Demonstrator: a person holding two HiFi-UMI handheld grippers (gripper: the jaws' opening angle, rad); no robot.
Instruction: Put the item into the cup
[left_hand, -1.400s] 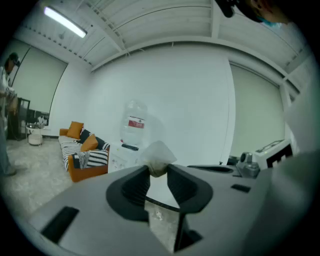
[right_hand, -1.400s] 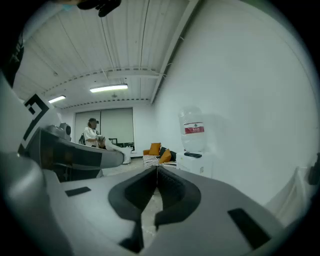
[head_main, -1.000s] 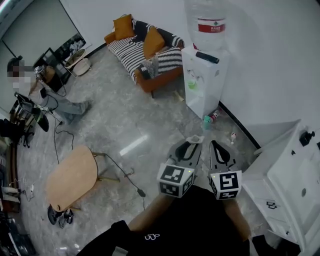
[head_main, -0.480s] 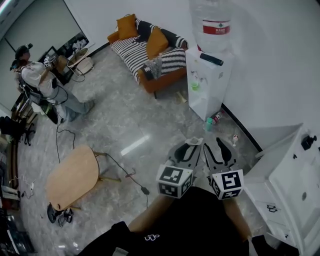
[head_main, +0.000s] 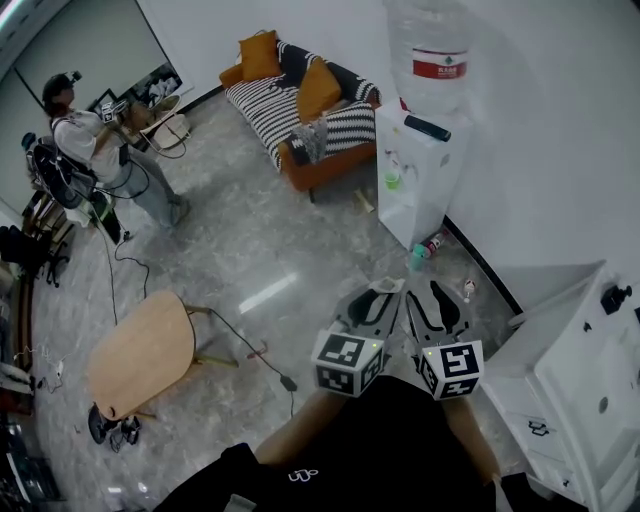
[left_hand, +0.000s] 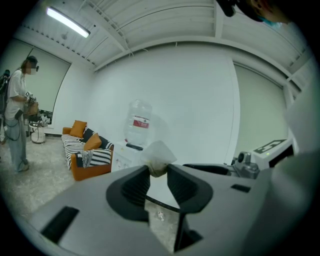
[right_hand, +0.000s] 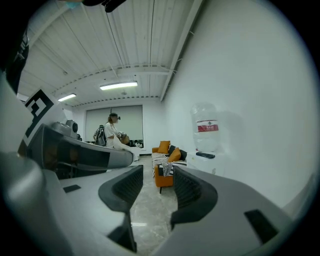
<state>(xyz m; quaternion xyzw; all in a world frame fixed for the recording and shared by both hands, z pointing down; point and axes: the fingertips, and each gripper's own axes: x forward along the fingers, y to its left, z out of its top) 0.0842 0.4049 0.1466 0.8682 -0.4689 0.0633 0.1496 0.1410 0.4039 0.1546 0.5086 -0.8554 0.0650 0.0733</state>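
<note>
Two grippers are held side by side low in the head view, above a grey, marbled, glossy floor (head_main: 250, 250). The left gripper (head_main: 380, 292) is closed on the item (head_main: 390, 283), a small white crumpled pouch with a brownish underside, pinched at the very tips of its jaws; the left gripper view shows most of the pouch standing up above the tips. The right gripper (head_main: 438, 295) sits just beside it with its jaws wide apart; they have just been opening, and its own view shows only floor and room between them.

Ahead of both grippers a white water dispenser (head_main: 420, 170) stands against the white wall (head_main: 540, 130), with a large clear bottle (head_main: 432, 55) on top and a small green thing (head_main: 392, 182), perhaps a cup, in its tap recess. A few small bottles or cans lie on the floor at its foot. Left of the dispenser is a black-and-white striped sofa (head_main: 300, 110) with orange cushions. A low wooden table (head_main: 140, 350) stands at lower left with a dark cable (head_main: 250, 350) trailing past it. A person (head_main: 95, 150) stands far off at upper left. White cabinetry (head_main: 580, 370) fills the right edge.
</note>
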